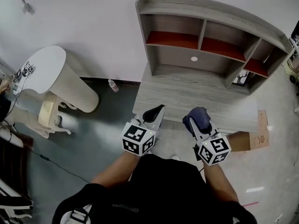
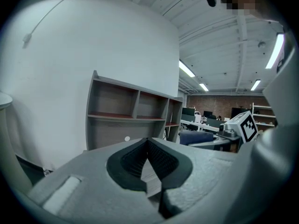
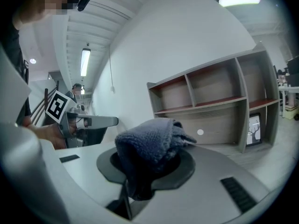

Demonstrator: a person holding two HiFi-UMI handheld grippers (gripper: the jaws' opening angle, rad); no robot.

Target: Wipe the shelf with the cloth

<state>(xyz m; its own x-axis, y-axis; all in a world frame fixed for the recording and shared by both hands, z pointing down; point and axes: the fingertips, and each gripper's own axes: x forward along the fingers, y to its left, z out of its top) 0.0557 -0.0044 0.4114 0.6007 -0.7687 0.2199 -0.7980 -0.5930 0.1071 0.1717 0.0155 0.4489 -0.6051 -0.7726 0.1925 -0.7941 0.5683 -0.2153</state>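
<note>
The grey wooden shelf point(image 1: 212, 41) stands against the white wall, with red-floored upper compartments and a wide desk top point(image 1: 187, 97) below. My right gripper point(image 1: 198, 119) is shut on a dark blue cloth point(image 1: 196, 115), bunched between its jaws point(image 3: 154, 146), held over the desk's front edge. My left gripper point(image 1: 156, 112) hovers beside it at the desk's front, its jaws closed together with nothing between them point(image 2: 148, 160). The shelf point(image 3: 210, 106) lies ahead of both grippers, with a gap between them and it.
A white round side table point(image 1: 51, 78) with carved legs stands left of the desk. A small bottle point(image 1: 112, 85) lies on the floor by the wall. A cardboard box point(image 1: 254, 136) sits at the desk's right front. A framed picture point(image 1: 240, 78) leans in the lower right compartment.
</note>
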